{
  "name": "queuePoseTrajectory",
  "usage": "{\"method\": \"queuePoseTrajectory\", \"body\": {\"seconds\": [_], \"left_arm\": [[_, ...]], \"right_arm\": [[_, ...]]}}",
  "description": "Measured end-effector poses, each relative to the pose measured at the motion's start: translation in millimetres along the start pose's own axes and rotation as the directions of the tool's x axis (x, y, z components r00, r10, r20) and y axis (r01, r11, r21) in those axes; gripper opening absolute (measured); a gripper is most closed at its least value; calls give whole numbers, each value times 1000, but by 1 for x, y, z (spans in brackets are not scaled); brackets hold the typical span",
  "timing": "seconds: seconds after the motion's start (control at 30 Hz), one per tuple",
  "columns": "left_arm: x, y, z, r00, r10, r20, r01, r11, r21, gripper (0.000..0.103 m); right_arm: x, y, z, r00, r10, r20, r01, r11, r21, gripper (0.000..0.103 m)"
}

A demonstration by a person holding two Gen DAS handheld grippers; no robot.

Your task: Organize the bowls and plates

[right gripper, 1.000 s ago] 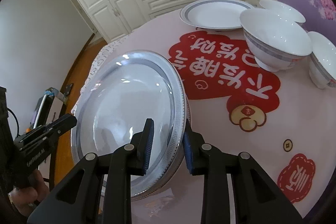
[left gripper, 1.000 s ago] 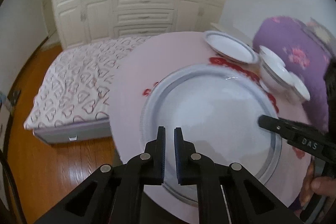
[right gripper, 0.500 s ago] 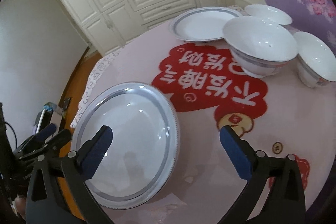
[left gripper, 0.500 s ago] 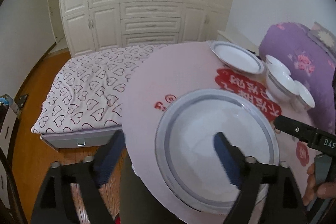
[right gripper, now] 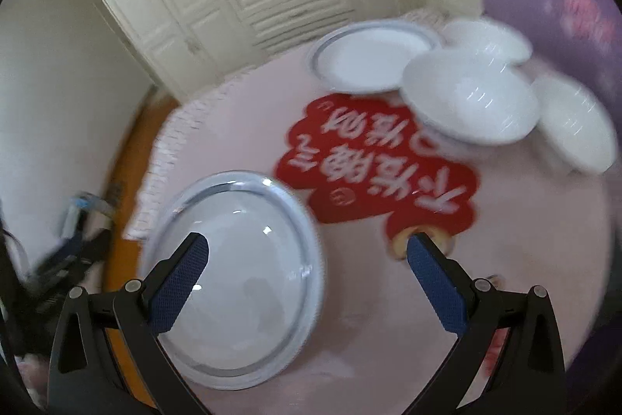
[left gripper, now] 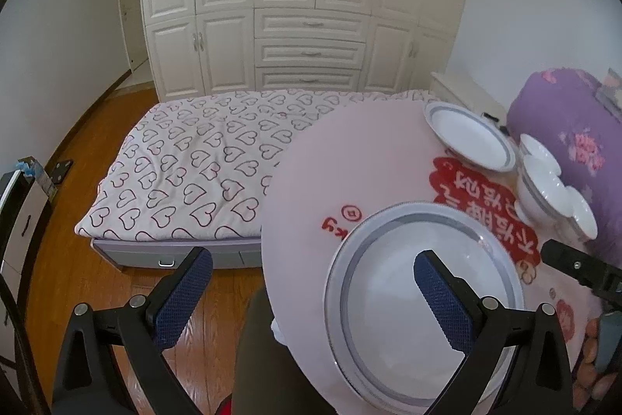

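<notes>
We see a large white plate (left gripper: 408, 302) with a grey-blue band round its rim, glossy and empty, lying flat on the near edge of a round pink table (left gripper: 350, 150) that bears a red printed patch with white characters. A second plate (left gripper: 468, 137) of the same pattern lies at the far side of the table, also empty. Beside it stand three white bowls (right gripper: 470, 100), close together and touching or nearly so; nothing shows inside them, though the right view is blurred.

Our left gripper (left gripper: 311, 294) hangs above the near plate's left part with its jaws opening, spread wide; one blue pad shows over the plate, the other over the wooden floor (left gripper: 77, 181) beyond the table edge. Nothing is gripped. Our right gripper (right gripper: 303, 277) is also spread wide and empty, above the plate's right rim, one pad over the plate, the other over the red patch. Neither gripper touches the plate.
</notes>
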State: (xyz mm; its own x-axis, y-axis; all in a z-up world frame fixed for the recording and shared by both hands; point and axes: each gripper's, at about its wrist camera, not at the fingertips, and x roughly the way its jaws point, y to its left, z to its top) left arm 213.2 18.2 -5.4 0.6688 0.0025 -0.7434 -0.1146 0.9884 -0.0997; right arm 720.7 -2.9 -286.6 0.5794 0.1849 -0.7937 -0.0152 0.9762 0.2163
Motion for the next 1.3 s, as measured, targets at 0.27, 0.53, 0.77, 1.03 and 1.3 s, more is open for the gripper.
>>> {"method": "queuePoseTrajectory", "body": {"seconds": [0.27,0.53,0.77,1.03,1.3], "left_arm": [[-14,4,4,999,-25,24,25,1000,-3,102],[-21,-5,5,999,-24,44,24,1000,7,102],[-23,-18,11,998,-36,57,35,999,25,102],[-25,-37,26,995,-57,87,52,997,57,102],[-8,-62,63,991,-69,112,58,993,98,102]], "right_arm": [[-68,32,29,950,-111,293,151,982,-117,103],[-33,20,29,969,-98,227,134,980,-148,103],[-25,10,27,957,-185,224,214,970,-112,103],[-38,-8,40,940,-205,272,234,969,-80,103],[-45,-32,85,933,-185,308,228,968,-110,103]]}}
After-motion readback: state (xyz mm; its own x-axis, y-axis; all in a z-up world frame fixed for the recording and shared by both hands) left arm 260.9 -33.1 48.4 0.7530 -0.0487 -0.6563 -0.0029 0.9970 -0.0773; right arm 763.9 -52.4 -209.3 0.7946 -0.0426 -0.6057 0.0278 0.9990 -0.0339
